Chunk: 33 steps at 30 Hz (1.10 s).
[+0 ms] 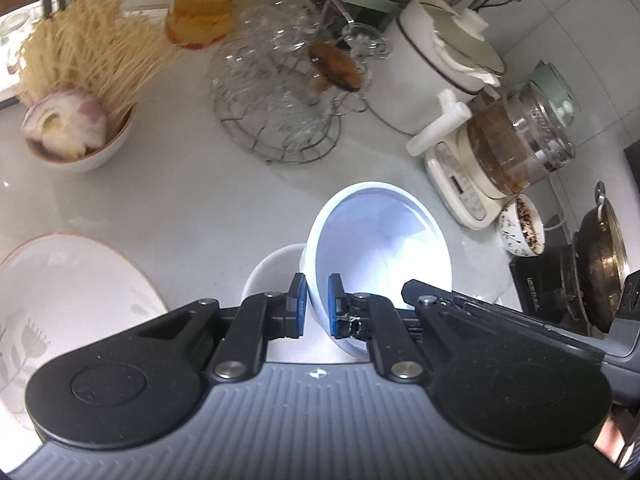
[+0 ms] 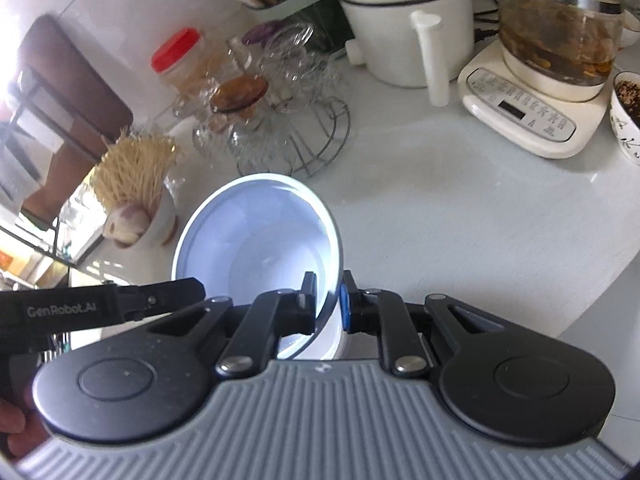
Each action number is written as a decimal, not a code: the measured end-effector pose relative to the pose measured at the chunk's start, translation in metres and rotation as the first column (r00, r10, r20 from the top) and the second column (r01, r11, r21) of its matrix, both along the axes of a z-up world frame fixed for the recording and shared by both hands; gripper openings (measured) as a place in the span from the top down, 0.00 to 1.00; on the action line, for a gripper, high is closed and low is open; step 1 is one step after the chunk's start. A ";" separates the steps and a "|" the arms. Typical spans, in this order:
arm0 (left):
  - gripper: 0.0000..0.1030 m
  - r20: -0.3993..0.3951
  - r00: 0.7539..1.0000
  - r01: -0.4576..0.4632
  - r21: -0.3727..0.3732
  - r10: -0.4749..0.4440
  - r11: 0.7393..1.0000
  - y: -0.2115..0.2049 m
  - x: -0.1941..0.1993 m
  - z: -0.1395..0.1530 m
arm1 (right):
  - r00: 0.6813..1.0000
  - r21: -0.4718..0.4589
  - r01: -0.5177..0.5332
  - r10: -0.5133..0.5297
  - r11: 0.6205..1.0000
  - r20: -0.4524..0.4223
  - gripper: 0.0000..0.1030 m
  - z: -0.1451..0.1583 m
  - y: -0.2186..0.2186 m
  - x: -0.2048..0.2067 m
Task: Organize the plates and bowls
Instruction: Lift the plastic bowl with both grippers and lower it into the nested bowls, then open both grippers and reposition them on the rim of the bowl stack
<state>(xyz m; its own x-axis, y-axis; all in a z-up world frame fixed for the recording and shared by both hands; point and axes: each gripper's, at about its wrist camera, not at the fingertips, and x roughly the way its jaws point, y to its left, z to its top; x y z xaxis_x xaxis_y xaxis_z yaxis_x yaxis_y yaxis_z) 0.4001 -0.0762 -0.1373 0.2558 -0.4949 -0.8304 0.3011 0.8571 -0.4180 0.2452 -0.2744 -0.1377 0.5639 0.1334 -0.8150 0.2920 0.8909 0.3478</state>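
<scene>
Glass kettle [image 2: 560, 28], wire rack [image 1: 280, 128], noodles [image 1: 88, 48]

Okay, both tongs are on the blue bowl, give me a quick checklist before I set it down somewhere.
1. Left tongs clamped on the blue bowl rim: ok.
2. Right tongs clamped on the opposite rim: ok.
3. Bowl level: not ok, it is tilted.
4. Bowl empty: ok, nothing shows inside.
5. What lies beneath: a white bowl sits just below; contact cannot tell.
6. Free counter ahead: ok, a bare patch lies before the kettle base.
</scene>
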 end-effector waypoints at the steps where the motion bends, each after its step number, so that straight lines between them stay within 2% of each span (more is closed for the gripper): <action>1: 0.89 0.000 1.000 -0.006 0.007 0.006 1.000 0.002 -0.002 -0.003 | 1.000 0.004 -0.001 0.001 1.000 -0.011 0.85 -0.003 0.002 0.001; 11: 0.89 -0.028 0.999 -0.026 0.045 0.027 0.999 0.012 -0.010 -0.026 | 0.998 -0.009 -0.013 0.013 1.000 -0.057 0.84 -0.013 0.018 0.001; 20: 0.89 -0.055 0.997 -0.043 0.042 0.045 0.998 0.019 -0.017 -0.034 | 0.996 -0.006 0.009 -0.009 1.000 -0.087 0.84 -0.015 0.017 0.000; 21: 0.88 -0.057 0.997 -0.047 0.041 0.050 0.998 0.021 -0.017 -0.035 | 0.996 -0.001 0.006 -0.006 1.000 -0.086 0.80 -0.015 0.017 0.000; 22: 0.87 -0.060 0.997 -0.053 0.043 0.056 0.998 0.023 -0.017 -0.035 | 0.997 0.010 0.003 -0.002 1.000 -0.081 0.67 -0.015 0.016 -0.001; 23: 0.81 -0.063 0.996 -0.061 0.048 0.064 0.997 0.025 -0.017 -0.036 | 0.998 0.020 0.003 -0.001 1.000 -0.069 0.48 -0.013 0.016 -0.002; 24: 0.77 -0.065 0.995 -0.071 0.051 0.074 0.996 0.026 -0.017 -0.037 | 0.999 0.019 0.004 -0.002 1.000 -0.054 0.41 -0.011 0.016 -0.003; 25: 0.68 -0.064 0.994 -0.082 0.055 0.086 0.995 0.029 -0.017 -0.037 | 0.999 0.010 0.002 -0.002 1.000 -0.043 0.37 -0.009 0.017 -0.003; 26: 0.61 -0.061 0.993 -0.094 0.058 0.097 0.994 0.031 -0.017 -0.038 | 1.000 -0.001 0.002 -0.002 1.000 -0.032 0.38 -0.007 0.017 -0.003; 29: 0.60 -0.049 0.993 -0.108 0.076 0.112 0.991 0.036 -0.017 -0.038 | 0.999 0.001 0.031 -0.031 1.000 -0.025 0.38 -0.012 0.012 0.000; 33: 0.57 -0.039 0.993 -0.105 0.078 0.108 0.991 0.036 -0.013 -0.038 | 0.992 0.014 0.096 -0.095 0.995 -0.087 0.38 -0.031 0.000 0.005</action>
